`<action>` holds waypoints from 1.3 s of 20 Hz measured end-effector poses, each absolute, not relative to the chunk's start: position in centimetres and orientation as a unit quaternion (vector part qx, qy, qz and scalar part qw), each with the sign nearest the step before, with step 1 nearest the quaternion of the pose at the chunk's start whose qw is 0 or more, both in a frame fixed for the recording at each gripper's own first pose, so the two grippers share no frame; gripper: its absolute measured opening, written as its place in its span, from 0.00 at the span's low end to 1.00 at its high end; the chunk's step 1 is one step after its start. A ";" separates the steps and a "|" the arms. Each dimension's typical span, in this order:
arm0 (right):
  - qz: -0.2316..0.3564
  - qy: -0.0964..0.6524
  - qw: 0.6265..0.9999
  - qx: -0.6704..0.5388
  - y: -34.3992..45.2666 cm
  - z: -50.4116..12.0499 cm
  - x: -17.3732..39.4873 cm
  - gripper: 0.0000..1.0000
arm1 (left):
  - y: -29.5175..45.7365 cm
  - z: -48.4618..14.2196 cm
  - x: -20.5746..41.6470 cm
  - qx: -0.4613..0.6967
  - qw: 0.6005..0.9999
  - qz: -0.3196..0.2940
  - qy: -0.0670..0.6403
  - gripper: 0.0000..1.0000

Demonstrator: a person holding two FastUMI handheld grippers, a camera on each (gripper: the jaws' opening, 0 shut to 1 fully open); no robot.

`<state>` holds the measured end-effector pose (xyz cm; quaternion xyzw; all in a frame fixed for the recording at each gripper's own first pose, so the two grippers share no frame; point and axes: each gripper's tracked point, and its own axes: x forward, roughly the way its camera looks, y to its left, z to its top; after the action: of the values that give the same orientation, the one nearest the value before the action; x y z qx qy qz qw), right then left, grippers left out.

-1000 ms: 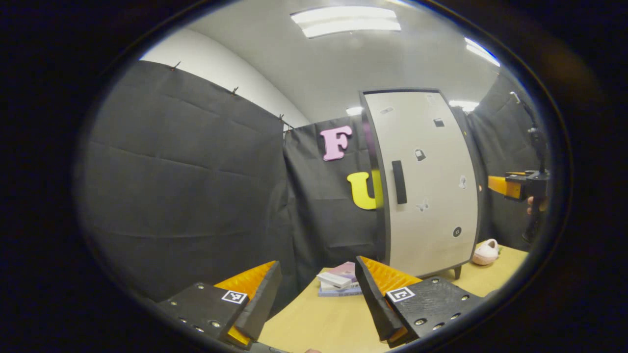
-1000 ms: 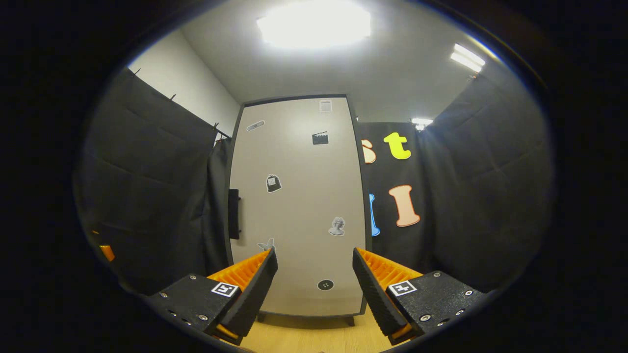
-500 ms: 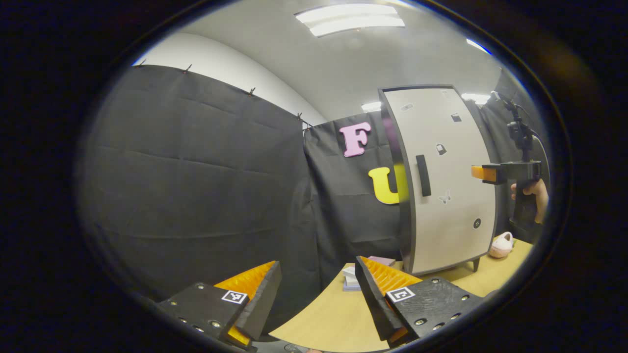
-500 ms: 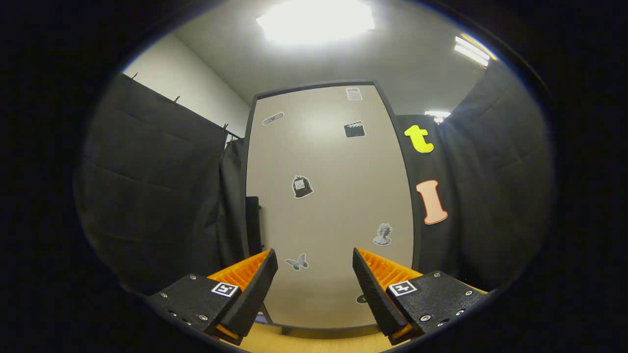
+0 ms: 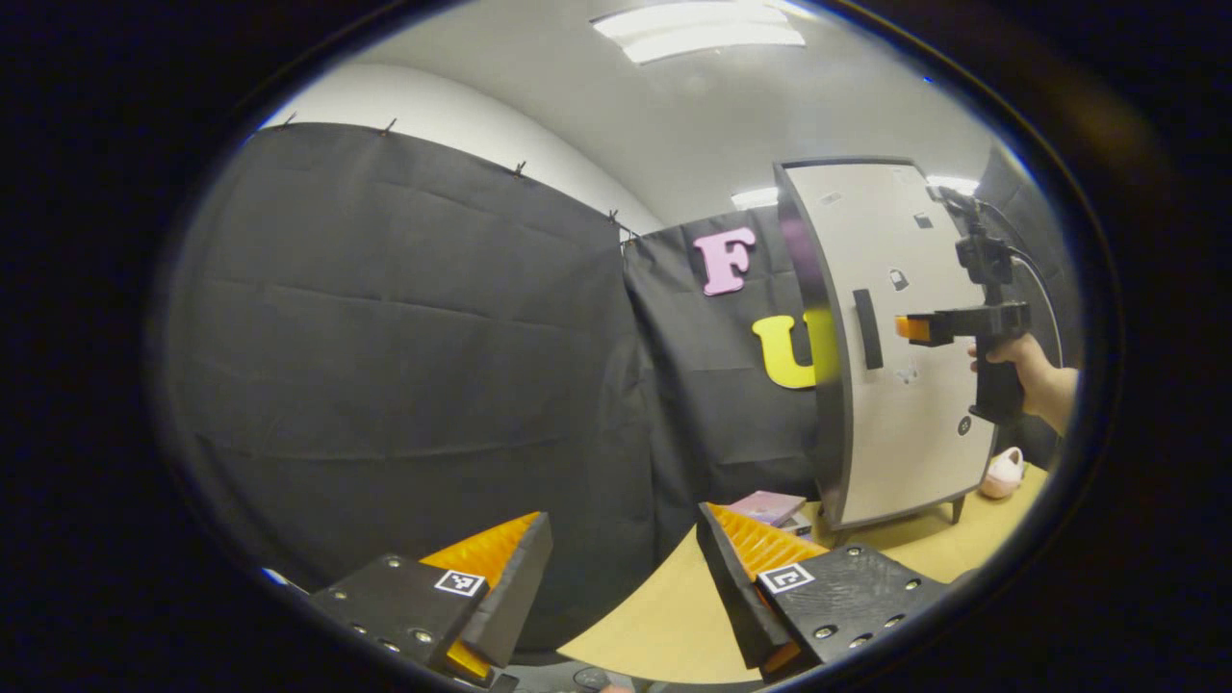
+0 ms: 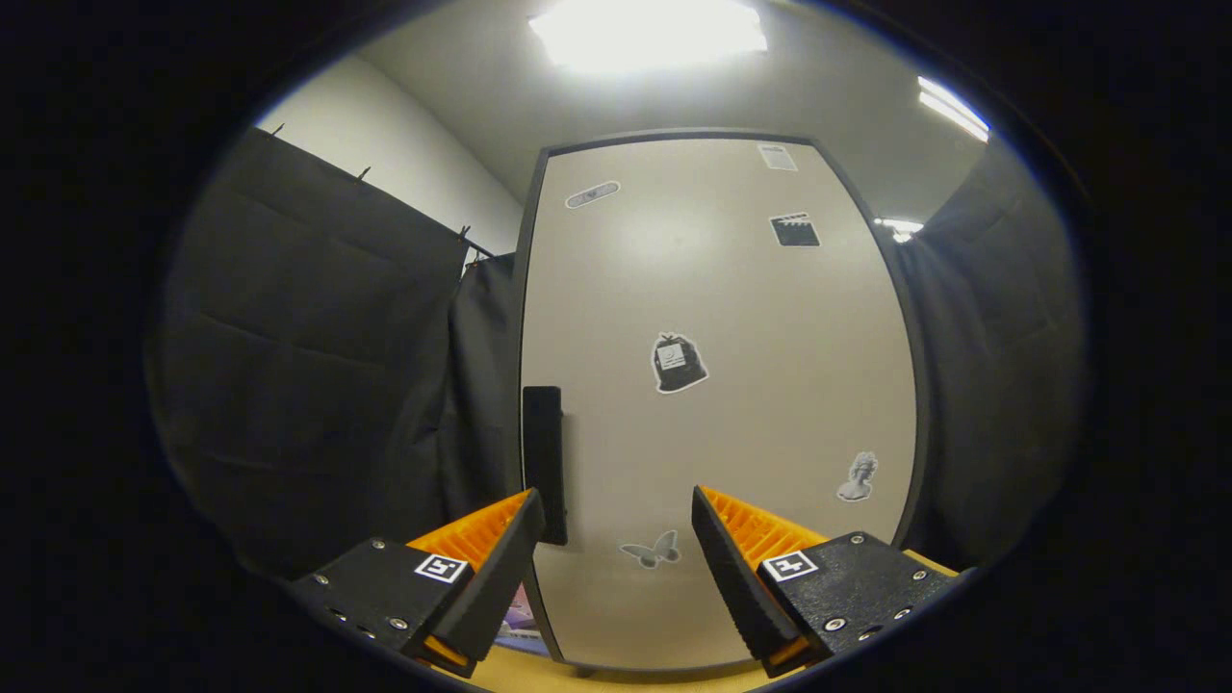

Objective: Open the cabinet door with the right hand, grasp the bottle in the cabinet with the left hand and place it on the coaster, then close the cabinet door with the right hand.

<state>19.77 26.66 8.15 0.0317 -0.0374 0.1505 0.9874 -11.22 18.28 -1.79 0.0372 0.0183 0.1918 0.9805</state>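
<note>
Risk at this stage: a missed handle. Cabinet door [image 6: 717, 404] is shut, so the bottle presumably behind it and the coaster cannot be located. In the right gripper view the right gripper [image 6: 618, 539] faces the door with its fingers spread wide and nothing between them; the dark vertical handle [image 6: 544, 462] stands at the door's left edge, just above the left finger and off the gap's centre. Judgement: if the fingers close from this line they would likely catch bare panel or clip the handle with one finger only, and the pull would slip.

Left gripper [image 5: 624, 568] hangs apart over the surface [image 5: 664, 616], fingers spread and empty, aimed largely at the booth wall. In its view the right gripper [image 5: 919, 327] and the hand [image 5: 1025, 371] holding it are near the handle [image 5: 867, 329], contact not discernible. Second risk: books [image 5: 770, 508] and a pink object [image 5: 1004, 474] lie beside the cabinet's foot; a swinging door might hit the books.
</note>
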 end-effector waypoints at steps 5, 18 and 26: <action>0.154 -0.025 0.988 0.010 30.6 7.7 22.7 0.93 | 20.9 -2.6 -12.3 0.041 0.976 0.213 0.029 0.87; 0.112 0.049 0.992 0.019 33.6 6.7 26.2 0.32 | 24.7 -4.3 -11.9 0.026 0.976 0.215 0.038 0.87; 0.145 0.073 0.986 0.025 33.3 7.0 24.3 0.17 | 23.0 -4.2 -9.7 0.018 0.985 0.168 0.029 0.92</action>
<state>24.35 33.35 7.00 0.0251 0.0730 0.1453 0.9864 -9.73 23.04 -4.23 0.0182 0.0294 0.1680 0.9852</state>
